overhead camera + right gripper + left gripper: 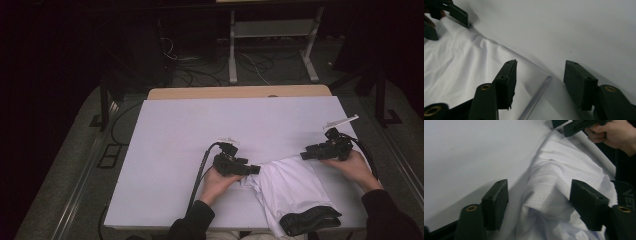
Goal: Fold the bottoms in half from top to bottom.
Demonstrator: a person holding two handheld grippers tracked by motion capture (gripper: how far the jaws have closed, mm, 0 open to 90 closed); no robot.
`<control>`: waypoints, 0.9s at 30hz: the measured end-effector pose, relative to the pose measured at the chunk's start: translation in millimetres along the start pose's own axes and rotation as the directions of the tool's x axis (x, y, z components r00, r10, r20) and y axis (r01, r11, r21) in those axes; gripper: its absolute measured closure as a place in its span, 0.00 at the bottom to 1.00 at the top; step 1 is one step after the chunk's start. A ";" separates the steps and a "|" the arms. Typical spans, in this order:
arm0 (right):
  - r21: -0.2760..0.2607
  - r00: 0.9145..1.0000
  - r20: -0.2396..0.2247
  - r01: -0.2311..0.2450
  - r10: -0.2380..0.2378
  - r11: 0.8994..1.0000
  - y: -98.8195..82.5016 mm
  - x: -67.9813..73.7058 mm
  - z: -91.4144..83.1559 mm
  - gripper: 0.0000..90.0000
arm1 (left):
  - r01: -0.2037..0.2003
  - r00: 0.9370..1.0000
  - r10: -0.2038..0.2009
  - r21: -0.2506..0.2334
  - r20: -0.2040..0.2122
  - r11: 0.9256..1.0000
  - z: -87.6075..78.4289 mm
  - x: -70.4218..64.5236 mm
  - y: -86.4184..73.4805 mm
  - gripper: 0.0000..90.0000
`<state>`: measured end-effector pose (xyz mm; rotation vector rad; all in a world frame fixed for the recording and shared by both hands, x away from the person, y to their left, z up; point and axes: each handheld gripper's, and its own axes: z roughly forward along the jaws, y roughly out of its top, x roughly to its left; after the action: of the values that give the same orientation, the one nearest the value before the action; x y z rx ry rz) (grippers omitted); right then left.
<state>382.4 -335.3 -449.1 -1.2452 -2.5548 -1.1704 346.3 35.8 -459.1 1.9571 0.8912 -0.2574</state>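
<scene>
Both hands come in low from the near edge, each with its gripper lying almost flat and pointing inward at the other. The left gripper (252, 169) sits at the left edge of the white shirt (290, 187), and in the left gripper view its fingers (496, 203) stand fairly wide with a bunched fold of shirt between them, pads not pressing on it. The right gripper (306, 154) is at the shirt's far right corner; its fingers (507, 82) are about half spread over the hem, nothing pinched.

The shirt lies crumpled at the near right of the white surface (200, 125), with a black collar band (310, 220) hanging over the near edge. Nothing is between the grippers and the cloth. Behind the surface there's a metal stand (272, 45) and loose cables (200, 70) on the floor.

The fabric is thin and has a fine dotted mesh weave with soft creases, and the hem looks neatly stitched.
</scene>
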 end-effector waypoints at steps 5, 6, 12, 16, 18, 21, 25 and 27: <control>0.034 0.999 -0.021 0.044 -0.043 0.998 -2.0 1.7 4.0 0.67 | -0.021 1.000 0.021 0.000 0.002 1.000 0.7 -2.6 -0.5 0.56; 0.037 0.998 -0.021 0.054 -0.054 0.998 -1.9 2.2 5.0 0.70 | -0.028 1.000 0.028 0.004 0.002 1.000 1.2 -2.8 -0.8 0.60; 0.020 0.997 -0.008 0.076 -0.076 0.997 -0.5 5.5 7.5 0.94 | -0.039 0.999 0.038 0.036 0.036 0.999 3.1 -2.5 -2.0 0.80; 0.021 0.998 0.016 0.068 -0.068 0.997 1.5 8.7 9.8 0.96 | -0.056 0.998 0.055 0.046 0.034 0.997 2.3 -4.6 -1.7 0.92; 0.012 0.998 0.037 0.059 -0.059 0.998 3.1 9.8 10.4 0.97 | -0.074 0.997 0.073 0.040 0.032 0.996 -0.5 -6.8 -0.9 0.93; -0.016 0.997 0.055 0.048 -0.047 0.999 7.7 14.2 10.3 0.97 | -0.084 0.996 0.083 0.029 0.030 0.996 -7.0 -7.8 0.7 0.93; -0.056 0.997 0.065 0.032 -0.028 0.998 14.3 19.0 11.0 0.97 | -0.099 0.995 0.099 0.033 0.009 0.995 -17.2 -10.3 1.5 0.93; -0.064 0.997 0.069 0.034 -0.029 0.997 16.7 20.7 12.6 0.97 | -0.107 0.994 0.107 0.033 0.005 0.994 -23.4 -12.3 2.2 0.93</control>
<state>383.4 -307.2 -440.4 -1.2846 -2.6144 -1.2478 335.0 48.5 -438.8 2.0280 0.7818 -0.2140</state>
